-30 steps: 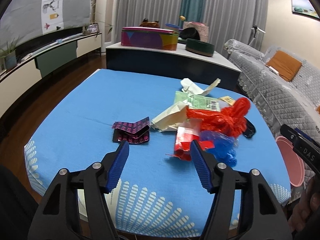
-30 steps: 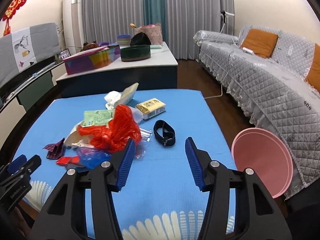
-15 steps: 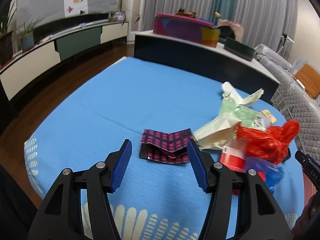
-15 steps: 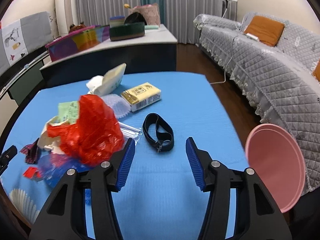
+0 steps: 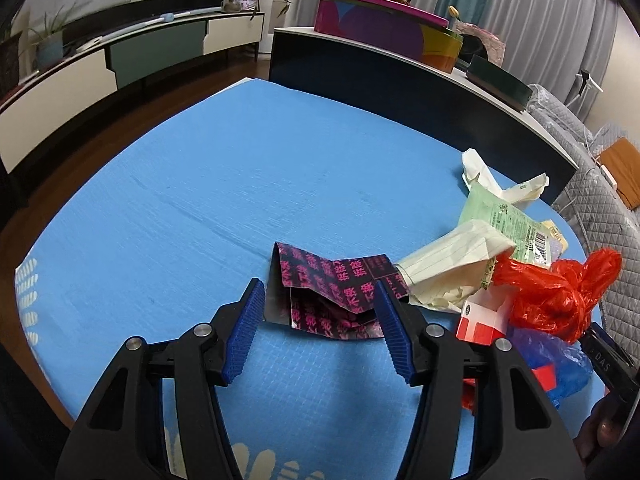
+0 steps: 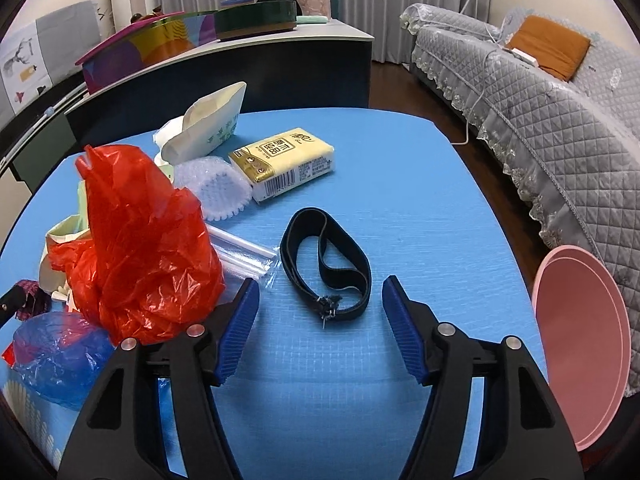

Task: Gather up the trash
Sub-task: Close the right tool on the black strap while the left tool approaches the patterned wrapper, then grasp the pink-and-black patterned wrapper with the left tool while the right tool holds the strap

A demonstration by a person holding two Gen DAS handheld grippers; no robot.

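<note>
Trash lies on a blue table. My left gripper is open, its fingertips on either side of a black wrapper with pink print. Beside it lie a cream paper bag, a green packet, a red plastic bag, a red-white carton and a blue plastic bag. My right gripper is open just short of a black elastic band. The red plastic bag stands at its left, with a clear zip bag and the blue bag.
A yellow tissue pack, a bubble-wrap piece and a white paper bag lie further back. A pink bin stands at the table's right edge. A dark cabinet with boxes stands behind; a grey sofa is right.
My left gripper has moved forward and left to the black-pink wrapper. My right gripper has moved forward and down to the black band. Both stayed open.
</note>
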